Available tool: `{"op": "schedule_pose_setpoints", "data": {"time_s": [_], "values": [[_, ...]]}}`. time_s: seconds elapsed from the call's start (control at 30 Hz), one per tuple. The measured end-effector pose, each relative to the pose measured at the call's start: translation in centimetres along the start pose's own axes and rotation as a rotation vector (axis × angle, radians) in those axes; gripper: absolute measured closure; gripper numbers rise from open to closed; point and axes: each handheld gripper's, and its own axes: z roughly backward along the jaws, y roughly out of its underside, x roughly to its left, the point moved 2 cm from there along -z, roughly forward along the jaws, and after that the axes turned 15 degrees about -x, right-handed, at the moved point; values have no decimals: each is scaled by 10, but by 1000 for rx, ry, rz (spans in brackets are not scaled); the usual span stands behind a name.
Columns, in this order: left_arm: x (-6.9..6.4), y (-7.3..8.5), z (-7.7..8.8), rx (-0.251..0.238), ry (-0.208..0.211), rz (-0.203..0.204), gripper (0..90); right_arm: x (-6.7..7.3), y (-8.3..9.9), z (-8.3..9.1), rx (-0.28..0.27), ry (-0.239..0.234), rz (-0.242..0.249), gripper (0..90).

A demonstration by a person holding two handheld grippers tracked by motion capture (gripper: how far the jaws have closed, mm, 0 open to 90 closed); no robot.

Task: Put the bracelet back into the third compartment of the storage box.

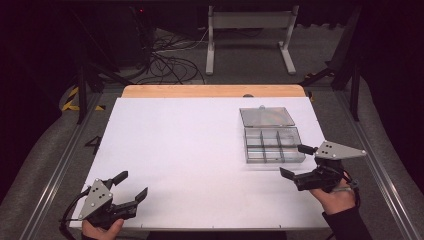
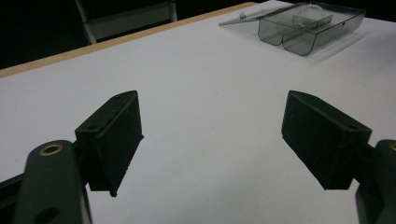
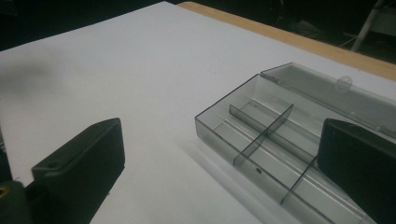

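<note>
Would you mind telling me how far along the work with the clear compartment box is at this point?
Done: the compartment box lies with its lid folded back flat, and its compartments look empty. In hand: nothing; the right tongs hover open just beside the box, and the left tongs are open at the near left of the table. Left: any handling of the box itself.

White surface [image 1: 190, 150] with a wooden strip [image 1: 210, 91] along its far edge, metal rails [image 1: 55, 170] down both sides. Grey floor [image 1: 250, 65] behind holds a tangle of black cables [image 1: 167, 62] and a white frame stand [image 1: 250, 30]. Yellow-black tape [image 1: 75, 100] at left.
</note>
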Motion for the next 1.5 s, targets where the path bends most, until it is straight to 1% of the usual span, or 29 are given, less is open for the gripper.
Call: {"op": "schedule_pose_setpoints", "data": {"time_s": [0.2, 0.27, 0.53, 0.8, 0.9, 1.03, 1.1, 1.13, 1.23, 1.33, 1.37, 1.4, 1.43, 1.5], "values": [[0, 0, 0, 0, 1, 0, 208, 1, 13, 4, -4, -24, -14, 11], [0, 0, 0, 0, 1, 0, 208, 1, 18, 4, 4, -36, -15, 11], [0, 1, 0, 3, 6, 0, 208, 3, 36, 3, 4, -77, -9, 6], [0, 1, 0, 4, 8, -2, 208, 3, 55, 0, 21, -86, -18, 0], [0, 1, 0, 6, 8, -11, 208, 3, 62, -2, 36, -90, -21, 0], [0, 1, 0, 8, 10, -3, 208, 3, 70, -4, 49, -92, -18, 0], [0, 2, 0, 10, 10, -6, 207, 3, 72, -4, 60, -92, -15, 0], [0, 1, 0, 11, 10, -15, 207, 3, 74, -4, 65, -89, -11, 0], [-1, 2, -1, 16, 12, -14, 207, 2, 80, -6, 86, -87, -21, 0], [-1, 3, -2, 22, 14, -17, 206, 3, 85, -7, 104, -76, -9, 0], [-1, 4, -2, 25, 15, -11, 206, 3, 85, -7, 110, -74, 1, 0], [0, 4, -2, 29, 17, -20, 206, 3, 85, -7, 113, -73, 2, 0], [-1, 4, -2, 32, 21, -9, 206, 2, 85, -6, 122, -67, -5, 0], [-1, 5, -3, 42, 24, -15, 206, -2, 83, -5, 140, -63, -35, 0]]}}
